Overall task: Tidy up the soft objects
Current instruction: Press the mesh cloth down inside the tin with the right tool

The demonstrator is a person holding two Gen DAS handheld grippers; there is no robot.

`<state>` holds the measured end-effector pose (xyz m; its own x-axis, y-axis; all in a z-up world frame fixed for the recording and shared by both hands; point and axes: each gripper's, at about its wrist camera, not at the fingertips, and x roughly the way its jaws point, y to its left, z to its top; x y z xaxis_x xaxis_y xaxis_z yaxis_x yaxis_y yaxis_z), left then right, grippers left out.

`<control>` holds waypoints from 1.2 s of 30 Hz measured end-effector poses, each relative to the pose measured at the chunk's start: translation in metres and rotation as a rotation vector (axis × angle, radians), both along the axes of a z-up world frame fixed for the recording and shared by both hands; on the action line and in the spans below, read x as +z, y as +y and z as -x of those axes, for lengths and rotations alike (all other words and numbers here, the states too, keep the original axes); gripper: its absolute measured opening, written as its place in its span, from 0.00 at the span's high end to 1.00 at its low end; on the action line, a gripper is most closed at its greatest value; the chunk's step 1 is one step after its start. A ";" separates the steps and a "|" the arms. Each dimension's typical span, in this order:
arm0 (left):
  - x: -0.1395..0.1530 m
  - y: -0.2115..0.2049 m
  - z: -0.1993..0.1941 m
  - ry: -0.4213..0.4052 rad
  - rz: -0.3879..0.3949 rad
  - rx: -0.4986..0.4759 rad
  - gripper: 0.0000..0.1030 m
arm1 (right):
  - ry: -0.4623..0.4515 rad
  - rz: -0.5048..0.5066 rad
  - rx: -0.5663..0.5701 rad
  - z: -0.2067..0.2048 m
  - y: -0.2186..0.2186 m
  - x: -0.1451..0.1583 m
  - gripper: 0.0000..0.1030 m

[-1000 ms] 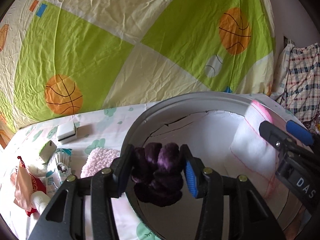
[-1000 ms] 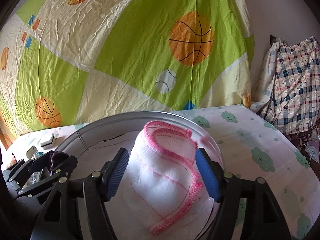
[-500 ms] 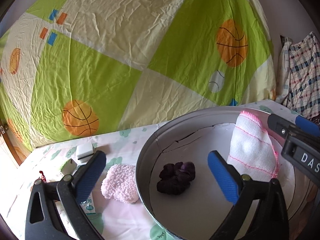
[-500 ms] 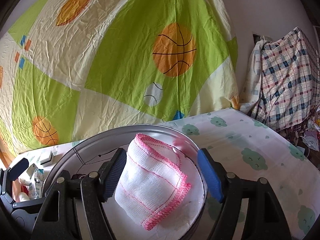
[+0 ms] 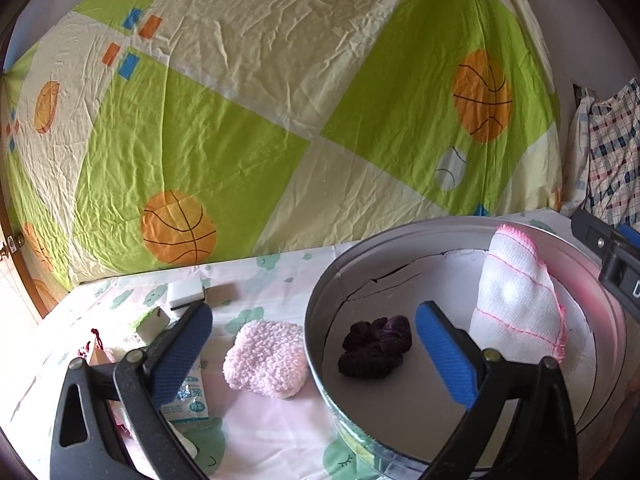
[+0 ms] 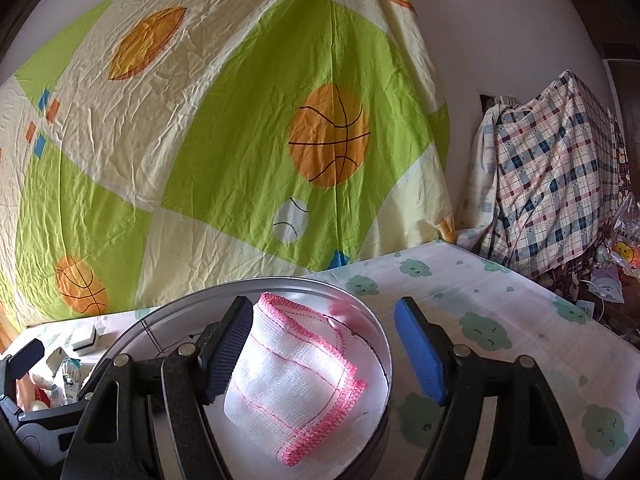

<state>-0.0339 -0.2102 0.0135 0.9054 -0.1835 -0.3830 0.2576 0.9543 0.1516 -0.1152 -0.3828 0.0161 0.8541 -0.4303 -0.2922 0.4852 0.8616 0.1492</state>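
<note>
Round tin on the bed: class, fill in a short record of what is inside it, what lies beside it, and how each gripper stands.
container: round tin
inside: purple scrunchie; white cloth with pink edging
beside it: fluffy pink pad on the sheet
left gripper: jaws wide open after opening, nothing held, scrunchie lies in the tin
right gripper: open, left pad at the cloth, right pad clear

Left gripper jaws spread wide, having just opened, straddling the round tin's near wall, right gripper parted above that tin
</note>
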 end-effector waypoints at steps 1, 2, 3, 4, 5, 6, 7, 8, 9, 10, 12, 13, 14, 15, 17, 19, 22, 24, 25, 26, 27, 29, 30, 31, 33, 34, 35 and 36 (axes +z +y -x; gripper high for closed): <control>0.000 0.003 0.000 0.000 0.008 0.006 0.00 | -0.003 -0.002 0.002 0.001 0.001 0.000 0.27; 0.000 0.006 0.000 0.000 0.013 0.010 0.00 | -0.004 0.003 0.003 0.001 0.003 0.000 0.27; 0.000 0.009 0.000 0.001 0.018 0.013 0.00 | -0.006 0.014 0.002 0.002 0.006 0.001 0.27; 0.000 0.012 0.000 0.002 0.024 0.015 0.00 | -0.009 0.027 0.001 0.003 0.009 0.002 0.27; 0.000 0.015 0.000 0.004 0.029 0.019 0.00 | -0.013 0.039 0.002 0.004 0.012 0.002 0.27; -0.001 0.018 0.000 0.006 0.034 0.022 0.00 | -0.016 0.047 0.001 0.005 0.015 0.003 0.27; -0.001 0.021 0.000 0.009 0.039 0.025 0.00 | -0.019 0.053 0.001 0.006 0.018 0.003 0.27; -0.001 0.023 0.000 0.011 0.042 0.028 0.00 | -0.021 0.057 0.003 0.006 0.021 0.003 0.27; -0.001 0.027 0.000 0.011 0.046 0.032 0.00 | -0.024 0.060 0.005 0.007 0.024 0.003 0.27; -0.001 0.030 0.001 0.009 0.048 0.037 0.00 | -0.028 0.061 0.007 0.008 0.027 0.003 0.27; -0.001 0.036 0.002 0.004 0.049 0.047 0.00 | -0.035 0.058 0.018 0.010 0.032 0.003 0.27; -0.001 0.038 0.002 0.003 0.046 0.051 0.00 | -0.036 0.060 0.022 0.011 0.034 0.003 0.27; -0.001 0.040 0.002 0.003 0.044 0.055 0.00 | -0.036 0.068 0.021 0.012 0.037 0.004 0.27; -0.002 0.042 0.002 0.004 0.043 0.057 0.00 | -0.037 0.077 0.020 0.013 0.040 0.004 0.27; -0.002 0.045 0.003 0.002 0.043 0.056 0.00 | -0.043 0.086 0.015 0.015 0.043 0.005 0.27; -0.002 0.048 0.004 -0.002 0.042 0.054 0.00 | -0.050 0.085 0.005 0.018 0.044 0.005 0.27; -0.001 0.053 0.005 -0.004 0.048 0.048 0.00 | -0.055 0.078 -0.011 0.021 0.046 0.005 0.27; -0.002 0.056 0.006 -0.003 0.053 0.045 0.00 | -0.058 0.075 -0.014 0.022 0.048 0.005 0.27; -0.002 0.057 0.006 -0.002 0.055 0.043 0.00 | -0.059 0.078 -0.016 0.023 0.050 0.006 0.27; -0.002 0.058 0.006 -0.001 0.057 0.042 0.00 | -0.061 0.082 -0.016 0.023 0.052 0.006 0.27; -0.002 0.059 0.006 0.000 0.059 0.041 0.00 | -0.063 0.087 -0.014 0.025 0.054 0.006 0.27; -0.002 0.062 0.006 0.001 0.062 0.037 0.00 | -0.065 0.097 -0.007 0.026 0.060 0.006 0.27; -0.002 0.064 0.006 0.002 0.064 0.036 0.00 | -0.064 0.104 -0.004 0.026 0.063 0.006 0.27; -0.002 0.066 0.007 0.002 0.067 0.035 0.00 | -0.063 0.110 -0.003 0.027 0.067 0.006 0.27; -0.002 0.071 0.007 0.004 0.070 0.034 0.00 | -0.067 0.117 0.009 0.028 0.074 0.006 0.26; -0.002 0.074 0.006 0.004 0.070 0.036 0.00 | -0.067 0.120 0.017 0.028 0.078 0.006 0.25; -0.003 0.077 0.006 0.004 0.071 0.039 0.00 | -0.067 0.124 0.024 0.028 0.082 0.006 0.25; -0.003 0.080 0.006 0.004 0.071 0.042 0.00 | -0.067 0.128 0.029 0.028 0.086 0.006 0.24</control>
